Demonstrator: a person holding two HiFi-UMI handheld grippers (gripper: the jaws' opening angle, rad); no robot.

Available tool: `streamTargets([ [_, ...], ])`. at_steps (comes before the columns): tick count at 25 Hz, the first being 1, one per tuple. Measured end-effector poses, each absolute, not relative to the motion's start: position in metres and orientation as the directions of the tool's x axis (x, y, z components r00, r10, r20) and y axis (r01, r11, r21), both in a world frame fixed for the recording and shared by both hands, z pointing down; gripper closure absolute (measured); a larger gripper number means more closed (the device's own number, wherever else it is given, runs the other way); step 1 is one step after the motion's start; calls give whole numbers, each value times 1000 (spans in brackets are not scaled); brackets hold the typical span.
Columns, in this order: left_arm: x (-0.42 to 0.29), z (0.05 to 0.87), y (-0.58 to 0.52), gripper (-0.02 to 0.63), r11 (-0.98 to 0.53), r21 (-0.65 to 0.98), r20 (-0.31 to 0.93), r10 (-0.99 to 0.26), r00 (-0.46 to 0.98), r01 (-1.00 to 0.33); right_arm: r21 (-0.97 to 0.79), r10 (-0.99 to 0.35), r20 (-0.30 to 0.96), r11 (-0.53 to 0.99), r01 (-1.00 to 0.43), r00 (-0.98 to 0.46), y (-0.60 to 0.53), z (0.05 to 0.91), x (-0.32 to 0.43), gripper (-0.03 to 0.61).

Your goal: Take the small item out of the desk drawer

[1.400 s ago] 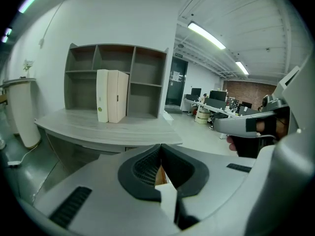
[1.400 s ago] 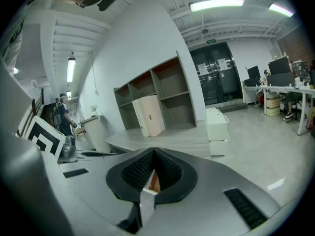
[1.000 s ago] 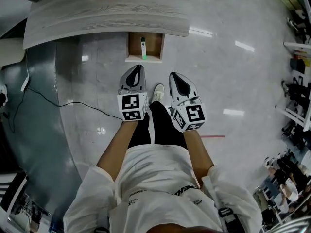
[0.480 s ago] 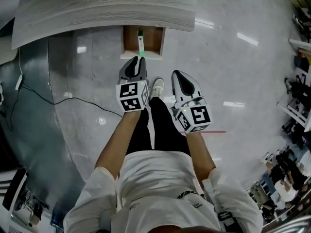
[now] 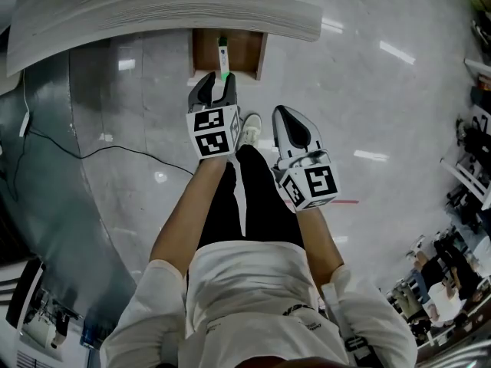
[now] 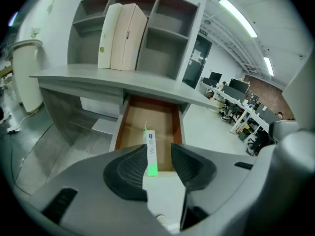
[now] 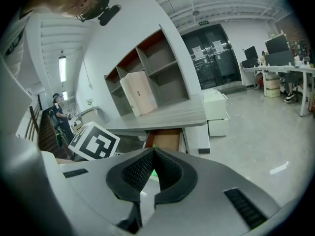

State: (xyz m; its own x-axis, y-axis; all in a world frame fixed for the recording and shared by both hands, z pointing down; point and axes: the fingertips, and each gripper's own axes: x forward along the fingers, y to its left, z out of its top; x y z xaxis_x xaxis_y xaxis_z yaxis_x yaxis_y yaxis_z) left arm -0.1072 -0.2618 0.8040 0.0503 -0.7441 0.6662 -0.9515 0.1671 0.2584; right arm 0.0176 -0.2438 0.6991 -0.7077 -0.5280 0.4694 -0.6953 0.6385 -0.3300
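Note:
The wooden drawer [image 5: 244, 50] stands pulled out from under the grey desk [image 5: 153, 6]. In it lies a slim white box with a green end [image 5: 223, 58], lengthwise. My left gripper [image 5: 217, 80] hovers just in front of the drawer's front edge. Its jaws have just been opening and stand open, with nothing pressed between them. In the left gripper view the box [image 6: 150, 154] shows through the gap of the left gripper [image 6: 160, 150], lying in the drawer [image 6: 133, 127] beyond the pads. My right gripper [image 5: 281, 117] hangs shut and empty, lower right of the drawer, its tips meeting in the right gripper [image 7: 153, 149] view.
A shelf unit with pale binders [image 6: 120, 36] stands on the desk. A black cable [image 5: 115, 153] trails over the glossy floor at left. The person's shoe [image 5: 249, 129] is between the grippers. A white cabinet [image 7: 215, 112] stands right of the desk.
Both grippers have sunk and moved toward the drawer, the left more. The left jaws went from shut to open. The right jaws stay shut.

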Motion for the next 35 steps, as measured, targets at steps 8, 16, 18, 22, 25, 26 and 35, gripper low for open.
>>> streamTargets([
  [8, -114, 843, -277, 456, 184, 213, 724, -690, 28, -960, -336, -510, 497, 634, -697, -702, -244, 724, 21, 546],
  [16, -114, 867, -287, 456, 212, 190, 770, -638, 11, -959, -334, -501, 510, 634, -697, -700, -246, 735, 22, 546],
  [18, -114, 873, -288, 456, 226, 186, 786, -619, 6, -956, -330, -500, 514, 635, -698, -697, -246, 737, 23, 546],
  [22, -113, 882, -293, 457, 241, 169, 804, -595, -8, -956, -333, -492, 526, 631, -700, -694, -244, 743, 25, 546],
  [25, -112, 886, -294, 471, 251, 168, 814, -580, -10, -953, -342, -481, 538, 626, -701, -692, -240, 747, 27, 546],
  [26, -112, 887, -294, 483, 253, 168, 817, -577, -9, -953, -344, -481, 539, 624, -702, -691, -239, 748, 27, 546],
  [35, -112, 887, -296, 508, 285, 170, 838, -546, -14, -943, -342, -496, 534, 614, -711, -685, -244, 742, 29, 546],
])
